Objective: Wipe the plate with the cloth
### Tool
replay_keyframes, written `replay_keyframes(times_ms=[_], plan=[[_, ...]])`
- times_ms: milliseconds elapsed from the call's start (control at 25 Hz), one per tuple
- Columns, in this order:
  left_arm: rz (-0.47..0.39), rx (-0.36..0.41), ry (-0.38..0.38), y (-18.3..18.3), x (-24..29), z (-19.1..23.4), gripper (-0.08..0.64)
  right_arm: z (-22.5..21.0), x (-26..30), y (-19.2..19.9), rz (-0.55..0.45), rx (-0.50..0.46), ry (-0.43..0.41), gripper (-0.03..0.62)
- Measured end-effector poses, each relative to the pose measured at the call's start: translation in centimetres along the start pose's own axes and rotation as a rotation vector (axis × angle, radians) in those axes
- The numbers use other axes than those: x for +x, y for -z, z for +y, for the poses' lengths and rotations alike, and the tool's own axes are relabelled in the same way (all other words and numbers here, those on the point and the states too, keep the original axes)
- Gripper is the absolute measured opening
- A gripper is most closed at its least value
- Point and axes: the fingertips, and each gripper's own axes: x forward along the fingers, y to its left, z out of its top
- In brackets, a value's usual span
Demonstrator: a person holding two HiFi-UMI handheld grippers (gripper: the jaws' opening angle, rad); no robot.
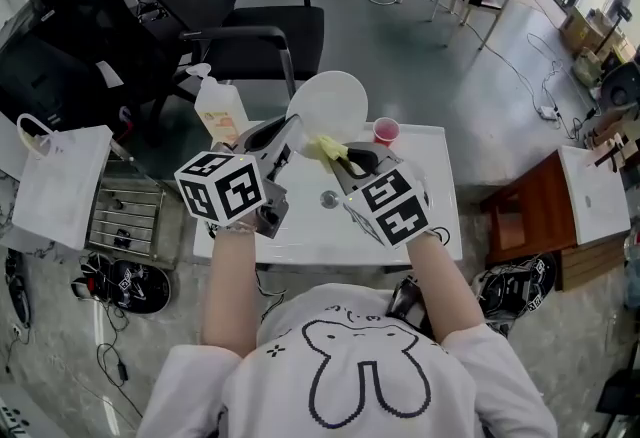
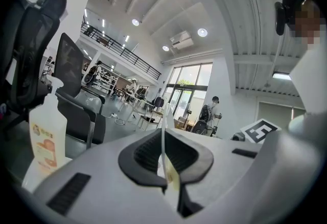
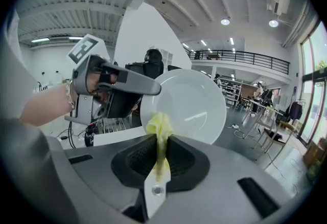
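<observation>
My left gripper (image 1: 288, 133) is shut on the rim of a white plate (image 1: 330, 104) and holds it upright above the table's far edge. In the left gripper view the plate (image 2: 164, 131) shows edge-on as a thin line between the closed jaws. My right gripper (image 1: 346, 159) is shut on a bunched yellow cloth (image 1: 325, 148), which sits just in front of the plate's lower face. In the right gripper view the cloth (image 3: 159, 133) sticks up from the jaws against the plate (image 3: 191, 108), whose left rim is clamped by the left gripper (image 3: 145, 89).
On the small white table (image 1: 425, 221) stand a pink cup (image 1: 386, 131) and a pump bottle (image 1: 221, 112), the bottle (image 2: 47, 138) also showing in the left gripper view. A small round metal piece (image 1: 329, 199) lies mid-table. Black office chairs (image 1: 235, 16) stand beyond; a white bag (image 1: 62, 184) hangs left.
</observation>
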Motion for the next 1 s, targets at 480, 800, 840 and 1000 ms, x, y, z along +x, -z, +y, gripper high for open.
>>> replay_keyframes(times_ms=[480,800,840,1000], plan=[[0.001,0.04,-0.001,-0.4,-0.3,-0.5,0.018,-4.9,-2.9,-8.3,-0.239,0.144,0.064,0.051],[0.004,0.111,-0.036,-0.9,-0.6,-0.9,0.017,-6.7,-2.7,-10.7,-0.305,0.267,0.103,0.051],[0.006,0.122,-0.038,-0.8,-0.5,-1.1,0.017,-6.8,-2.6,-10.6,-0.306,0.29,0.097,0.051],[0.016,0.138,-0.041,-0.6,-0.4,-1.5,0.017,-6.6,-2.4,-10.2,-0.304,0.326,0.082,0.051]])
